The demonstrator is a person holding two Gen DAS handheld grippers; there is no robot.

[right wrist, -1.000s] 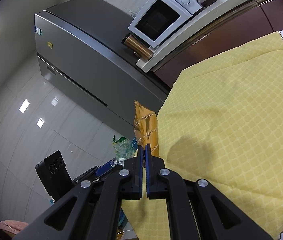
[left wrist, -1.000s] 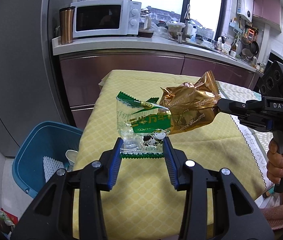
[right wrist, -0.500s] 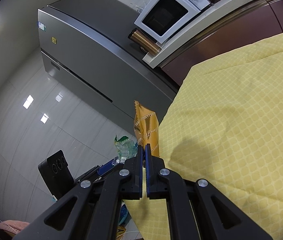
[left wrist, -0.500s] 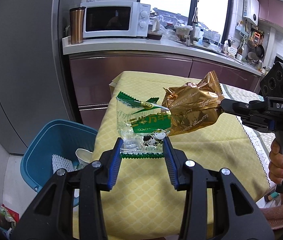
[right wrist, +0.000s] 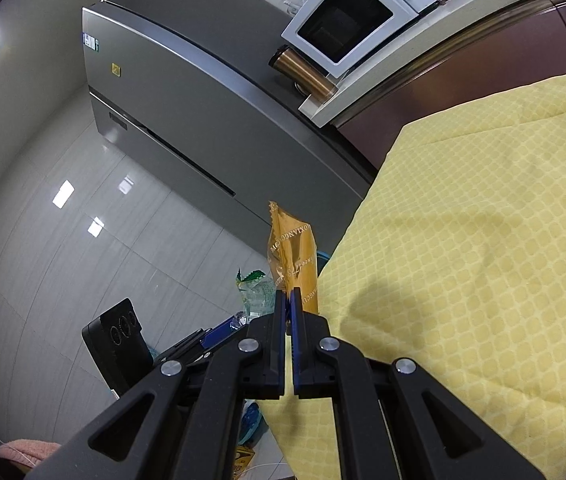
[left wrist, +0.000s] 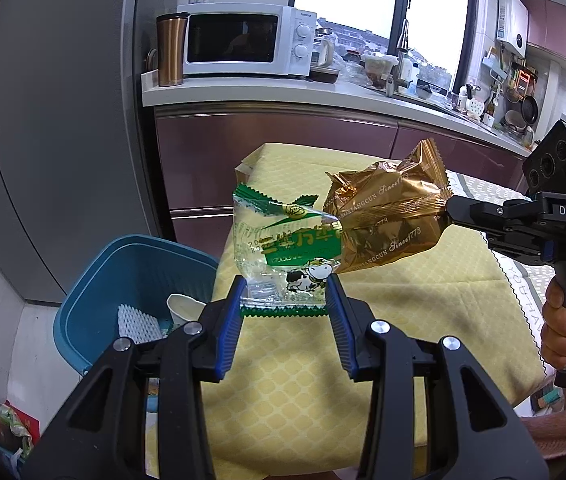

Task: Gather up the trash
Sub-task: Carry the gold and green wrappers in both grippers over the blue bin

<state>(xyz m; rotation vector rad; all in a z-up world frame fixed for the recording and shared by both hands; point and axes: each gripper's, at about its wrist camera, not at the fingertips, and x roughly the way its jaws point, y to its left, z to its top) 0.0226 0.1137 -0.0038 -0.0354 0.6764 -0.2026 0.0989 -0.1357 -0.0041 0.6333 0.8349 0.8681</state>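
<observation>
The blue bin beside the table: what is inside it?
Inside the blue bin are a white cup and a white ribbed piece. The left gripper covers the rest.

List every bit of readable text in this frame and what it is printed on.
"DAS": on the right gripper body.
"Since 1773": on the gold wrapper.
"DAOXIANGCUN": gold wrapper, repeated, partly creased.
Large characters on the green and clear wrapper: no certain reading.
Microwave brand, fridge stickers: too small.
</observation>
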